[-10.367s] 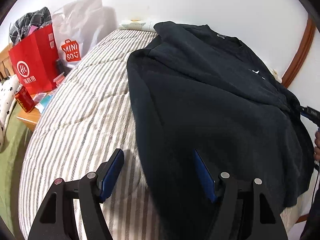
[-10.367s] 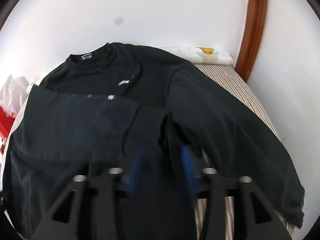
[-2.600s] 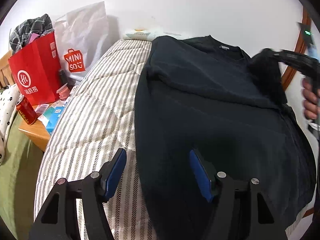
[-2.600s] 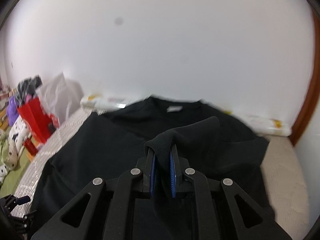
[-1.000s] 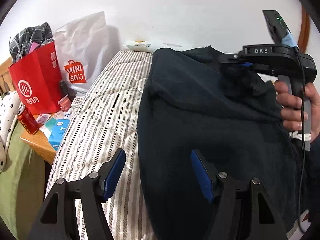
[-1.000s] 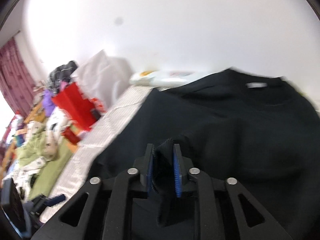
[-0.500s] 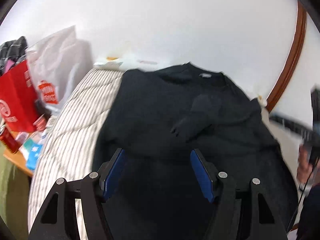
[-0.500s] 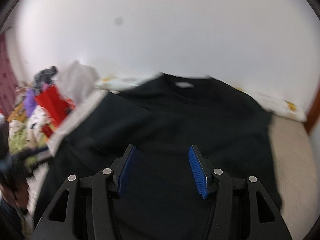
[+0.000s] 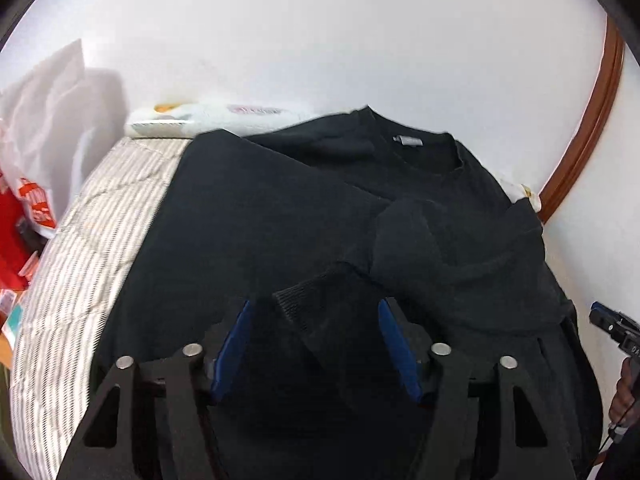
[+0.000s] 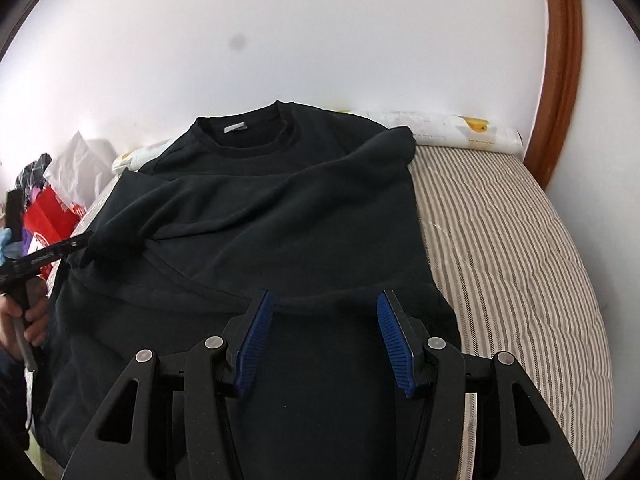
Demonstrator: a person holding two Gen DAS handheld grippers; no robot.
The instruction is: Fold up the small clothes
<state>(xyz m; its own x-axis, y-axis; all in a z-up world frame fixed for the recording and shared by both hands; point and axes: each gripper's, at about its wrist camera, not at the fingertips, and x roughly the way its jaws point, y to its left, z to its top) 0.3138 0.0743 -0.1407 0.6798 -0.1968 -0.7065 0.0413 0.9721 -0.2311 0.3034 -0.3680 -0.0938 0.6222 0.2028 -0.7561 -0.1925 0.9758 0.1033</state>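
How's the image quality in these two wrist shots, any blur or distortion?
Left wrist view: the white bag at the edge is smeared, and the door frame bows from the fisheye. Right wrist view: sharper, with the striped bed curving and the black sweatshirt showing little detail.

I see a plain black long-sleeved sweatshirt (image 10: 280, 216) with a small grey neck label (image 10: 235, 127), lying on a quilted bed cover (image 10: 512, 240) striped in beige and brown-grey. My two grippers are black with blue ribbed pads (image 10: 254, 336), the wall (image 10: 320, 32) behind is white with one small grey spot, and a curved wooden trim (image 10: 560, 60) is reddish brown. At the far left I make out a red paper bag (image 10: 48, 208) and a white plastic bag (image 9: 52, 120) with orange-red print.
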